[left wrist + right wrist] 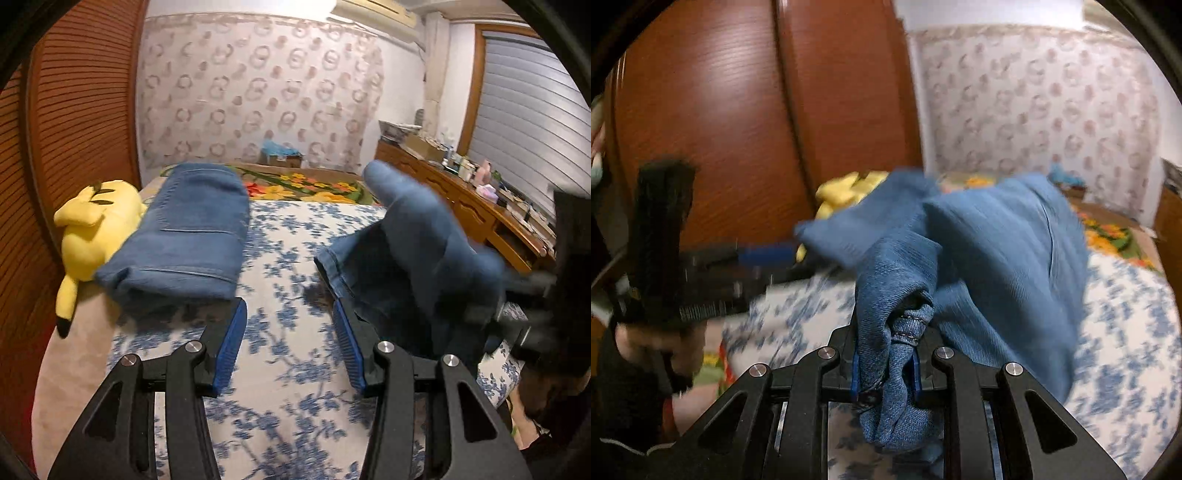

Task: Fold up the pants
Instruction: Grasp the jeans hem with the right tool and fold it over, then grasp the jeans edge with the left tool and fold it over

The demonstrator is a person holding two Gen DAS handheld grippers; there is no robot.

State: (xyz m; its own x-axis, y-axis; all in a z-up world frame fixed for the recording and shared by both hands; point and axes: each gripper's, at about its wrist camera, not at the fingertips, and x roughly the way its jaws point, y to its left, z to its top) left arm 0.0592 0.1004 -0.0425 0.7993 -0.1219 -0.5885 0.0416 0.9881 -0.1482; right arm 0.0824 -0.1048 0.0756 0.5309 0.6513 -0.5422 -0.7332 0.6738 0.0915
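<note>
- The jeans (997,251) being folded hang from the right gripper (884,369), lifted above the bed (288,280); its two blue pads are pressed together on a bunched hem or seam of the denim, so it is pinching the cloth.
- In the left wrist view these same jeans (406,251) appear as a blurred blue mass to the right of the left gripper (290,347), close beside its right finger but not between the fingers.
- The left gripper is spread about half wide and holds nothing; only the blue-flowered bedcover shows between its pads.
- A second pair of jeans, already folded (192,229), lies ahead and to the left of the left gripper, near the left edge of the bed, with its long axis running away toward the far end. It is touching a yellow plush toy (92,229) that lies at that same left edge.
- The relation that matters, as I judge it: the hanging cloth is to the right of the empty left gripper and drapes away from the right gripper toward the far end of the bed. So the left gripper is the free one and the nearer one for taking a second point on the cloth.
- Where the waistband and the other leg are, I cannot tell; the fabric is blurred and bunched.
- The open middle of the bed, between the folded pair and the hanging pair, seems the natural place to lay it.
</note>
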